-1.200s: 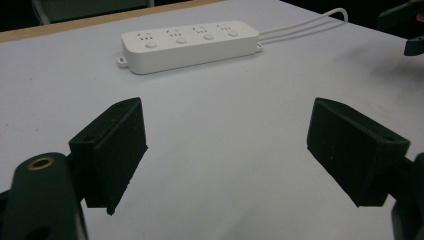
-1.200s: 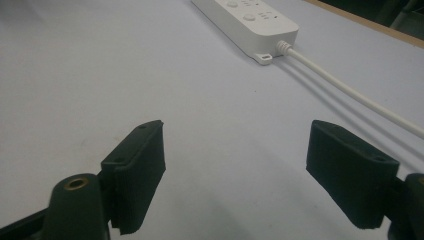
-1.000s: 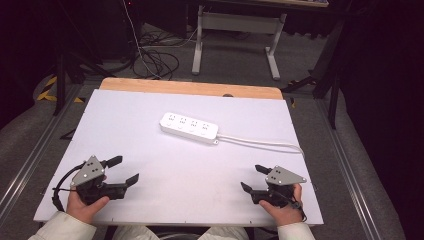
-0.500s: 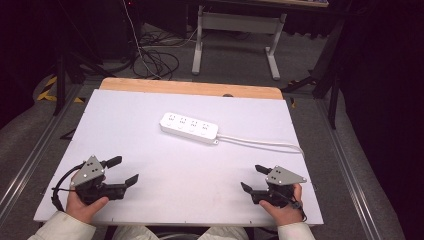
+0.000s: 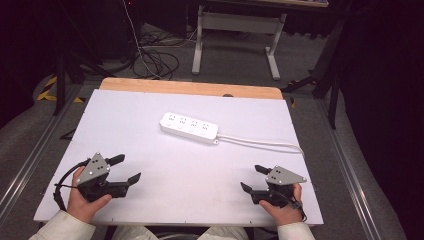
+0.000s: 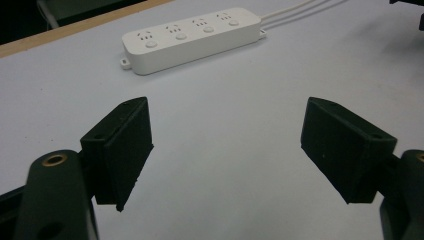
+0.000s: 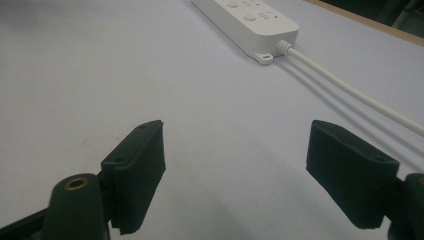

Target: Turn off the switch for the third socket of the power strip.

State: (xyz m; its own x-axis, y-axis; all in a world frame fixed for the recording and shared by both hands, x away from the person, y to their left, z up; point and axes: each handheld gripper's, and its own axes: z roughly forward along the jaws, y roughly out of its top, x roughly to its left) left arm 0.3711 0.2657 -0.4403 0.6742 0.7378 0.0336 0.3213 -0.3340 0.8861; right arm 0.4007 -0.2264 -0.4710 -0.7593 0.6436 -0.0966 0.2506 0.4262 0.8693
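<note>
- The work looks to be at its very start: the white power strip (image 5: 189,128) lies untouched, and nothing is held by either gripper.
- The left gripper (image 5: 127,169) rests low at the near left corner of the table, held in a hand (image 5: 82,200), jaws spread wide with nothing between them; in the left gripper view the bare table top shows between the two black jaws.
- The right gripper (image 5: 253,178) sits at the near right corner in the other hand (image 5: 280,209), jaws likewise spread and empty.
- The power strip lies flat, a little beyond the middle of the table, well apart from both grippers, set at a slight slant, with four sockets and four round buttons on top.
- Its white cable (image 5: 265,142) runs from the right-hand end toward the table's right edge; in the right gripper view it passes beyond the right jaw without touching it.
- Left to do, by my judgement: everything, meaning a reach forward to the strip or its cable and then whatever handling follows.
- The surface is a plain white board (image 5: 125,115), matte and bare apart from the strip, with a wooden strip (image 5: 190,88) along its far edge.
- Around it is a dim room: grey carpet, loose black cables (image 5: 155,57) on the floor beyond, and the grey legs of a stand (image 5: 235,30) farther back.
</note>
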